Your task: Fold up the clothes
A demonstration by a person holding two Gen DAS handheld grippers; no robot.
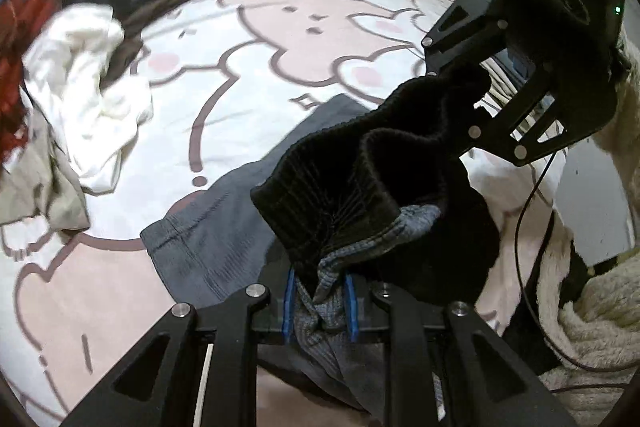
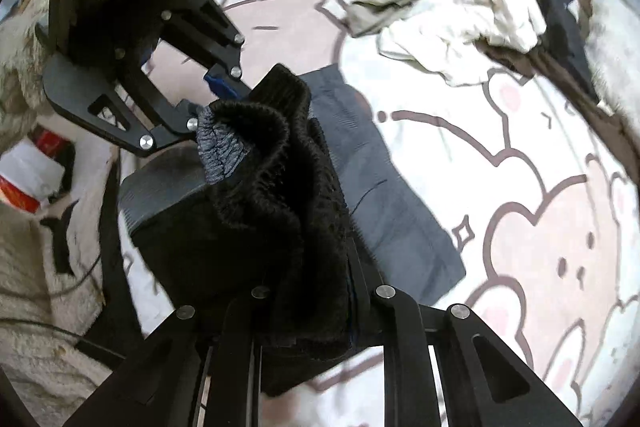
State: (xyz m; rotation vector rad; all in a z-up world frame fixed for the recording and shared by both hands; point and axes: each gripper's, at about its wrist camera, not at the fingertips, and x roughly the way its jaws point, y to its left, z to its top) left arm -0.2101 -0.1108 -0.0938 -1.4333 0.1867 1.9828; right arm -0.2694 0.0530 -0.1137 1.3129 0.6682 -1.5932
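Left gripper (image 1: 320, 301) and right gripper (image 2: 312, 311) tilted steeply down — both clamping black knit garment (image 1: 360, 179)

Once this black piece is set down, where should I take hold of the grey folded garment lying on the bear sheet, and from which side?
Take the grey folded garment by a corner of its short end, coming from above over the bear sheet. It lies flat, so only an edge offers something to pinch. Both tongs, left and right, are shut on the black knit garment.

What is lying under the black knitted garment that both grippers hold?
Under the black knitted garment lies a grey folded garment on the bear-print sheet. Its near end is covered.
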